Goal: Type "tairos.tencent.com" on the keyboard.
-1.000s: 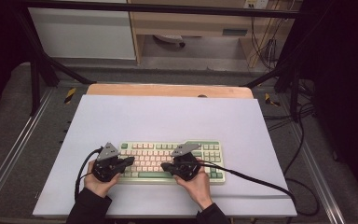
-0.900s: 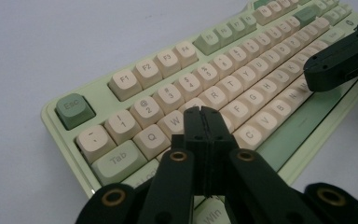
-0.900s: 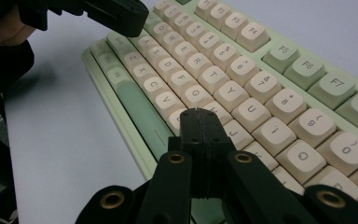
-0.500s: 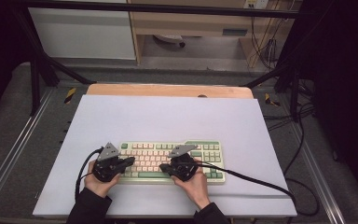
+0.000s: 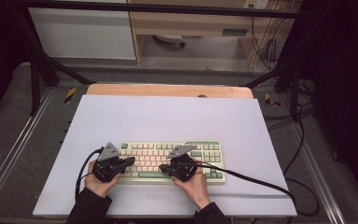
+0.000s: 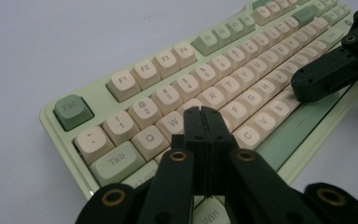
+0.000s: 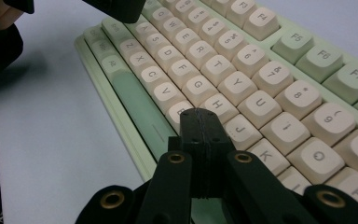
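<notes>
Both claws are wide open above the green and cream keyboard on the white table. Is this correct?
Not quite: both are shut. The left gripper view shows the left claw with its jaws pressed together over the keyboard, and the right gripper view shows the right claw the same.

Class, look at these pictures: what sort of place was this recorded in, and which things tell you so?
Probably a lab or workshop recording station: a pale work table inside a dark metal frame, loose cables on the floor, and a keyboard worked with the hand-held left gripper and right gripper.
</notes>
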The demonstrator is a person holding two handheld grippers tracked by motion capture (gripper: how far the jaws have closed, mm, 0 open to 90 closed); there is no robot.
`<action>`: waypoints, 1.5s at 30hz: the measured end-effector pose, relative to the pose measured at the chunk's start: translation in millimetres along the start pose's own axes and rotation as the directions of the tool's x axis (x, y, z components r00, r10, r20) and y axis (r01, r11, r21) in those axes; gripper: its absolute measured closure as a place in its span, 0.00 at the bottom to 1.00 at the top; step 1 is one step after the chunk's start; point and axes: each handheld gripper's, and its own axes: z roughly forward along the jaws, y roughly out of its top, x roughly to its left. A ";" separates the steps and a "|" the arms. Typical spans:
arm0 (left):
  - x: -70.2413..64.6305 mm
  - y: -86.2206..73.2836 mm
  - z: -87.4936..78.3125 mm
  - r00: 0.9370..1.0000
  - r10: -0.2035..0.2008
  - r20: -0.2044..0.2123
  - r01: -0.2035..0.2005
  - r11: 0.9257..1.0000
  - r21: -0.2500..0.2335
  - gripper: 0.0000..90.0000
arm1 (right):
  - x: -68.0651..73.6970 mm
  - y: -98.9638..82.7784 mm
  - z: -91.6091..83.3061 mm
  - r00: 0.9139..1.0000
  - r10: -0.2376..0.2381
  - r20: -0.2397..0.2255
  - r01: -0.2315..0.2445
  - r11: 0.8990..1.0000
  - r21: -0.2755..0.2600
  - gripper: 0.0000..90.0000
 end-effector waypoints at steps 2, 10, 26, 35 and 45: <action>0.1 0.1 -0.4 1.000 -0.001 0.000 0.001 1.000 -0.002 1.00 | 0.4 1.4 -2.5 1.000 0.002 -0.001 -0.002 1.000 -0.013 1.00; -0.2 0.5 -1.3 1.000 -0.003 0.002 0.003 1.000 -0.007 1.00 | -2.3 6.7 -17.8 1.000 -0.017 0.023 0.017 1.000 -0.020 1.00; -3.8 2.2 -0.4 1.000 0.007 0.005 -0.007 1.000 -0.006 1.00 | -22.8 -10.0 -52.5 0.998 0.037 0.058 -0.035 0.998 -0.046 1.00; -8.7 5.4 2.1 1.000 0.016 0.010 -0.016 1.000 -0.007 1.00 | -30.8 -20.6 -62.1 0.996 0.057 0.071 -0.054 0.997 -0.054 1.00; -16.1 14.9 8.5 0.999 0.037 0.014 -0.036 0.999 -0.007 1.00 | -33.3 -27.1 -68.3 0.995 0.063 0.073 -0.059 0.997 -0.050 1.00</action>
